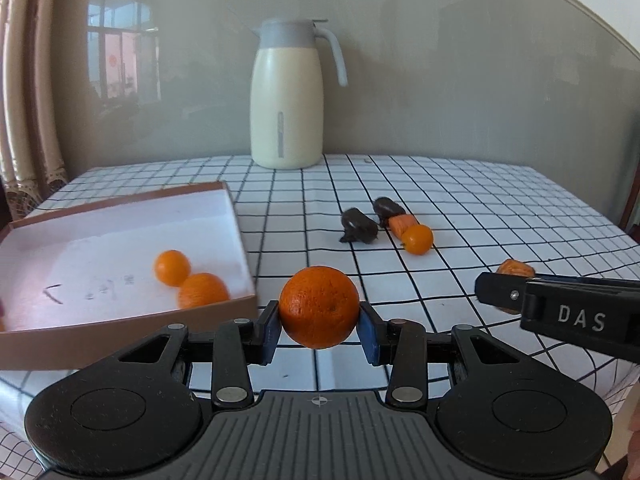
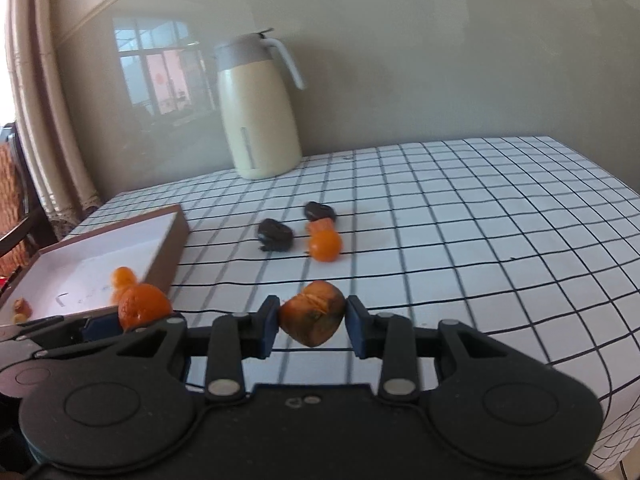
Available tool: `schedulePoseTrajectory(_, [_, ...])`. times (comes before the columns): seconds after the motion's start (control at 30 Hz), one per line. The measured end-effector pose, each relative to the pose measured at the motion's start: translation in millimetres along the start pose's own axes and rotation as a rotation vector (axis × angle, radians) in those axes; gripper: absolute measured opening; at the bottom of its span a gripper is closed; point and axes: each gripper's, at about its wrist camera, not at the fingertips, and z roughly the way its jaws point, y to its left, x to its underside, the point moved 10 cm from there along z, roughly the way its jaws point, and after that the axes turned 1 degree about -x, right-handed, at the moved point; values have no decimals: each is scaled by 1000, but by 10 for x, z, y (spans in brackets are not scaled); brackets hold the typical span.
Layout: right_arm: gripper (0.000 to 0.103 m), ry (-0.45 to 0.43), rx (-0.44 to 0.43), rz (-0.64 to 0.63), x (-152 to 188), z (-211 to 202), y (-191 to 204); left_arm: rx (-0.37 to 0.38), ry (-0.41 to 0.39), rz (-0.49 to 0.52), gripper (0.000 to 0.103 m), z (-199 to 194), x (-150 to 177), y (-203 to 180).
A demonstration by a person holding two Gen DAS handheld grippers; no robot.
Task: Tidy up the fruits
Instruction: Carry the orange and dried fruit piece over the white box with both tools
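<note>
Two tongs, both loaded. Left tongs (image 1: 319, 330) are clamping a round mandarin (image 1: 319, 306), bright orange, pitted skin, sitting clear above the bench (image 1: 500, 208) just right of the box's near corner. Right tongs (image 2: 312, 322) are pinching a bruised fruit (image 2: 312, 313), orange going brown, wrinkled and lopsided; type is hard to call.

Box (image 1: 132, 324) is lying at left, brown walls, white floor, holding two oranges (image 1: 172, 267) touching each other. From the right wrist a small brownish piece (image 2: 22, 305) is showing at the box's far left, too small to identify.

Further out, on the checked cloth: small orange (image 1: 417, 239) touching an orange chunk (image 1: 402, 223), plus two dark shrivelled items (image 1: 359, 226), identity unclear. Cream jug (image 1: 286, 96) is standing at the back edge.
</note>
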Motion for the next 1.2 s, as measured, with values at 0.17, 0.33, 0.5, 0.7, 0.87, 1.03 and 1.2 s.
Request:
schedulePoseTrajectory(0.17, [27, -9, -52, -29, -16, -66, 305, -23, -23, -23, 41, -214, -12, 224])
schedulePoseTrajectory(0.33, [27, -14, -113, -65, -29, -105, 656, -65, -49, -54, 41, -406, -49, 548])
schedulePoseTrajectory(0.5, [27, -18, -171, -98, -69, -87, 1017, -128, -66, -92, 41, -567, -63, 960])
schedulePoseTrajectory(0.7, [27, -22, -235, -137, -122, -29, 1450, -196, -81, -135, 41, -642, -78, 1398])
schedulePoseTrajectory(0.87, [27, -26, -273, -166, -179, 61, 1749, -238, -84, -166, 41, -638, -86, 1697])
schedulePoseTrajectory(1.03, [27, -31, -288, -176, -261, 166, 1935, -271, -90, -187, 41, -628, -110, 1977])
schedulePoseTrajectory(1.2, [27, -33, -287, -187, -310, 278, 2042, -296, -87, -203, 41, -557, -145, 2184])
